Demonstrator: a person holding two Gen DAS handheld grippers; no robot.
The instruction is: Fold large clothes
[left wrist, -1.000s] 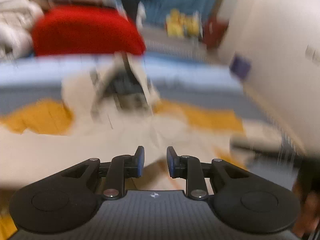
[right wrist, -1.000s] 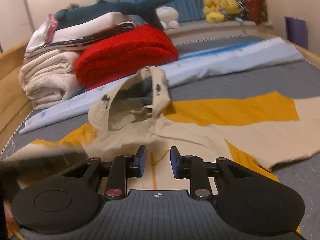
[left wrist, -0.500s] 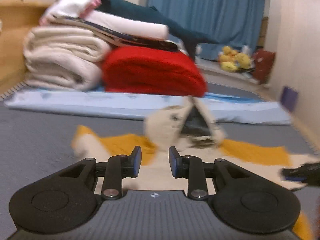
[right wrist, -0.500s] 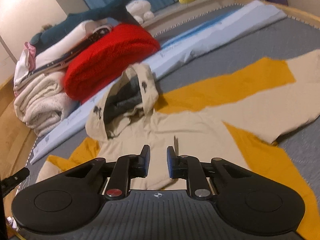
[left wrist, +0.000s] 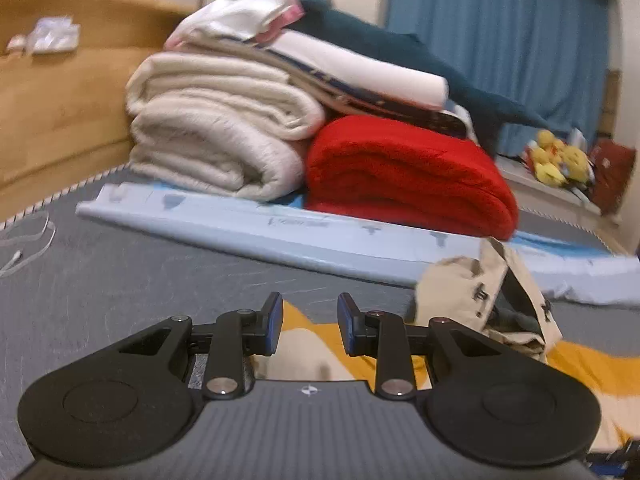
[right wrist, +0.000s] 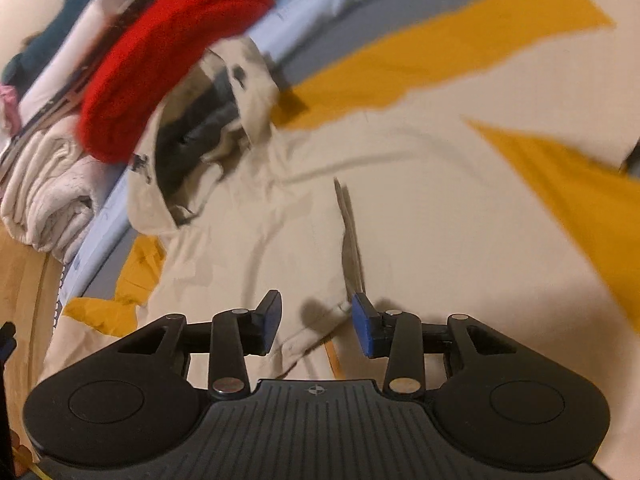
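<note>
A beige and mustard-yellow hooded jacket (right wrist: 420, 200) lies spread flat on the grey bed, its hood (right wrist: 192, 152) propped up toward the blanket stack. My right gripper (right wrist: 316, 320) hovers low over the jacket's chest. Its jaws are opening, and a fabric ridge of the front placket lies beneath the gap without either pad pressing it. My left gripper (left wrist: 310, 328) stands open and empty over the end of a beige and yellow sleeve (left wrist: 304, 344). In the left wrist view the hood (left wrist: 492, 300) is off to the right.
Behind the jacket lie folded blankets, cream (left wrist: 216, 140) and red (left wrist: 404, 176), on a light blue sheet (left wrist: 280, 232). A wooden headboard (left wrist: 60, 100) runs along the left, and a white cable (left wrist: 24, 248) lies on the grey mattress (left wrist: 120, 288). Yellow plush toys (left wrist: 560, 160) sit far right.
The left gripper swung left and rose, so the hood slid to the right of its view. The right gripper dropped close to the jacket's chest, rolled, and its jaws widened.
</note>
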